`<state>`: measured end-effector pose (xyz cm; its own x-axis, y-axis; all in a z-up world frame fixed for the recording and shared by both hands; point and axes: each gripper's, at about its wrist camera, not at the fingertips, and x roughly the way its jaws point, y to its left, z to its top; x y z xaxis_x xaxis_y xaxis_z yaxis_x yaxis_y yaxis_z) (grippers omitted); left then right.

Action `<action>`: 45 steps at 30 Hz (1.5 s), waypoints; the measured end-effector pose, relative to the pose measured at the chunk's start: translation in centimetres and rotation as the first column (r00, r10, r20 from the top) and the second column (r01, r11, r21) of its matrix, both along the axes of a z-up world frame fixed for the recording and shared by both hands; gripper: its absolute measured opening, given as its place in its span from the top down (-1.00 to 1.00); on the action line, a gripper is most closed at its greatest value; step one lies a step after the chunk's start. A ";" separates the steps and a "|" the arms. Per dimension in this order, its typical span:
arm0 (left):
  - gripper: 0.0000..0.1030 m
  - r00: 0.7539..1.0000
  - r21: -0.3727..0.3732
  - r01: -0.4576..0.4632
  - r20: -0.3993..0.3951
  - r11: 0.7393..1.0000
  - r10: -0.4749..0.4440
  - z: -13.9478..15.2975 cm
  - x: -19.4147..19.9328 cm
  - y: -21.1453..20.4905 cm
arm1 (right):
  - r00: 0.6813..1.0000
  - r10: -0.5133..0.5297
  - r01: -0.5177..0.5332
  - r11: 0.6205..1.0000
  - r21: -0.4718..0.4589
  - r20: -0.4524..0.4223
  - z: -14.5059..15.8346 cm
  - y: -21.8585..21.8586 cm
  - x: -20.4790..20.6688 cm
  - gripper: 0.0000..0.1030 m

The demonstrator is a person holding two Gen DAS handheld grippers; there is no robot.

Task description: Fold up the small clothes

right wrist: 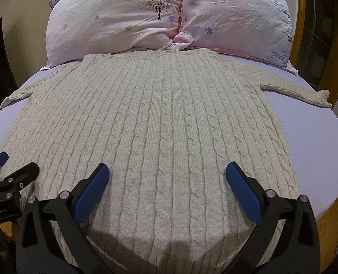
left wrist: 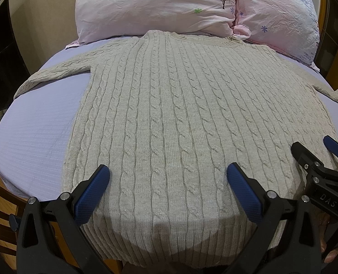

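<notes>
A beige cable-knit sweater (left wrist: pixel 180 114) lies flat on the bed, neck toward the pillows, both sleeves spread out to the sides; it also shows in the right wrist view (right wrist: pixel 159 123). My left gripper (left wrist: pixel 167 173) is open and empty, hovering just above the sweater's hem on its left half. My right gripper (right wrist: pixel 166 173) is open and empty above the hem on the right half. The right gripper also shows at the right edge of the left wrist view (left wrist: pixel 315 153), and the left gripper shows at the left edge of the right wrist view (right wrist: pixel 11 164).
The lavender bed sheet (left wrist: pixel 38 132) lies under the sweater. Two pink flowered pillows (right wrist: pixel 114 20) (right wrist: pixel 237 16) rest at the head. A wooden bed frame (right wrist: pixel 328 223) edges the mattress. A dark cabinet (left wrist: pixel 0 64) stands at the left.
</notes>
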<state>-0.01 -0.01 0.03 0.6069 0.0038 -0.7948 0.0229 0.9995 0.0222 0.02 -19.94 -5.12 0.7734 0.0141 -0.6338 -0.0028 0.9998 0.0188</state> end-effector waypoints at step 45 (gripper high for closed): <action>-0.97 0.863 -0.493 -0.365 0.139 0.790 0.486 4.3 10.5 26.5 | 0.941 0.177 -0.189 0.982 0.017 0.288 16.3 -6.9 19.7 0.63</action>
<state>10.46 26.48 4.34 0.8001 0.0004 -0.5998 -0.3532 0.8086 -0.4706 19.69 -26.79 11.20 0.9025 0.1952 -0.3839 -0.1973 0.9797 0.0343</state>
